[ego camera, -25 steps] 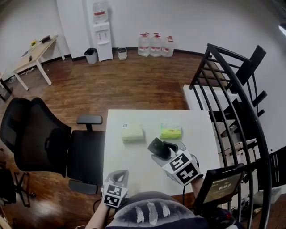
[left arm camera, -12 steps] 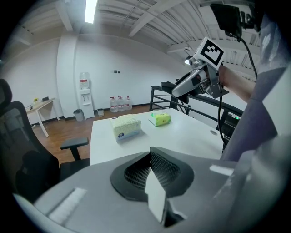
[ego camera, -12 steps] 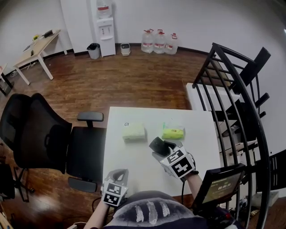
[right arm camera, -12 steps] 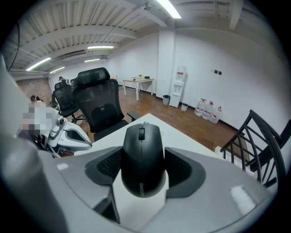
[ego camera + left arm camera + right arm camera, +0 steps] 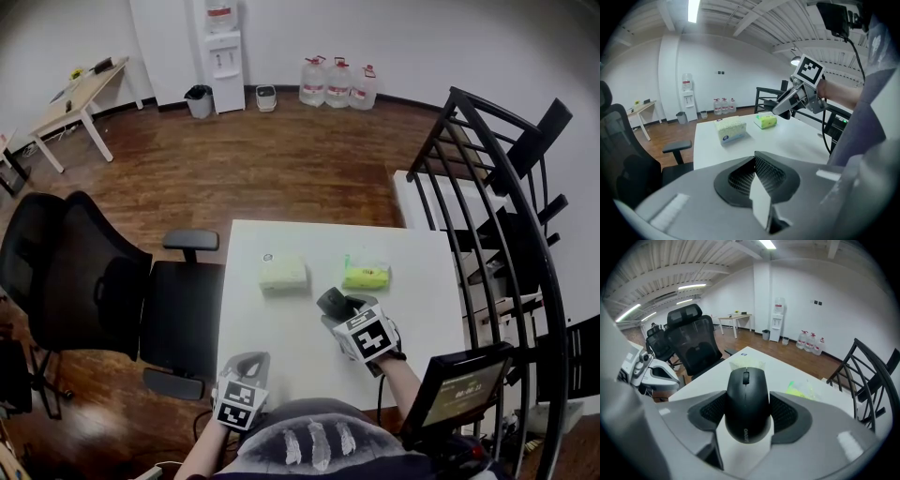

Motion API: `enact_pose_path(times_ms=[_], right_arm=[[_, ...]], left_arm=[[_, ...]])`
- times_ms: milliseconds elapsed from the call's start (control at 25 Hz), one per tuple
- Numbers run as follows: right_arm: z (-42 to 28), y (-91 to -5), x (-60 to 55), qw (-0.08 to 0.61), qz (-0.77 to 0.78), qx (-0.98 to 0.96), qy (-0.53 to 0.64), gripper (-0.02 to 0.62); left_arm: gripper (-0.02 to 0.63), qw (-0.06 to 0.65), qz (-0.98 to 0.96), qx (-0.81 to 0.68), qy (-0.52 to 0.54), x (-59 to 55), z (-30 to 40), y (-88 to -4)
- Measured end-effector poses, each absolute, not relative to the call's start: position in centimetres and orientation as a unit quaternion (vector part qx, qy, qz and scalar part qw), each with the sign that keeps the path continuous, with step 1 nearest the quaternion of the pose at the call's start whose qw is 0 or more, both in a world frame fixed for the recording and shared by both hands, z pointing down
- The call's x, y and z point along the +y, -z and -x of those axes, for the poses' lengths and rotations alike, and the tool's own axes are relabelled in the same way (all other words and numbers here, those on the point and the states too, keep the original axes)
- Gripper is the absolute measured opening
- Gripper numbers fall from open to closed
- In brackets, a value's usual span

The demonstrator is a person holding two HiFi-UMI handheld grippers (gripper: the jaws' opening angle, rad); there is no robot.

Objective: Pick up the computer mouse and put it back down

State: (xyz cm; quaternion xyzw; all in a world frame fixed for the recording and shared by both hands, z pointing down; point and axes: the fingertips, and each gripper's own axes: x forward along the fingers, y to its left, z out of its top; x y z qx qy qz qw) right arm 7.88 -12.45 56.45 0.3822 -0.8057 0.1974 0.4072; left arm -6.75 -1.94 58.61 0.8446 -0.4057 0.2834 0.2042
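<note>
A black computer mouse (image 5: 746, 401) sits clamped between the two textured pads of my right gripper (image 5: 747, 412), nose pointing away from me. In the head view the mouse (image 5: 332, 303) hangs just above the white table (image 5: 281, 333) near its middle, with the right gripper (image 5: 342, 314) shut on it. From the left gripper view, the right gripper (image 5: 790, 101) shows over the far part of the table. My left gripper (image 5: 246, 367) rests at the table's near edge, its jaws together with nothing between them (image 5: 757, 187).
A pale tissue box (image 5: 282, 274) and a green wipes pack (image 5: 366, 274) lie on the far half of the table. A black office chair (image 5: 84, 286) stands left of it. A black stair railing (image 5: 497, 234) and a small screen (image 5: 464, 386) are to the right.
My right gripper has come down toward the tabletop with the mouse still clamped in it. The left gripper has stayed where it was.
</note>
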Motion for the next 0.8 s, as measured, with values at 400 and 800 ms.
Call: enact_pose_path(times_ms=[400,800], right_arm=[[-9.2,-62.1,-12.2,0.429,-0.399,-0.770,-0.254,0.295],[-8.7,-67.0,-10.8,0.462,-0.372,-0.749,-0.297,0.296]], left_arm=[[0.015,0.206,-0.841,-0.411,-0.285,-1.7,7.0,-58.6],[0.015,0.209,-0.840,-0.410,-0.287,-1.7,7.1,-58.7]])
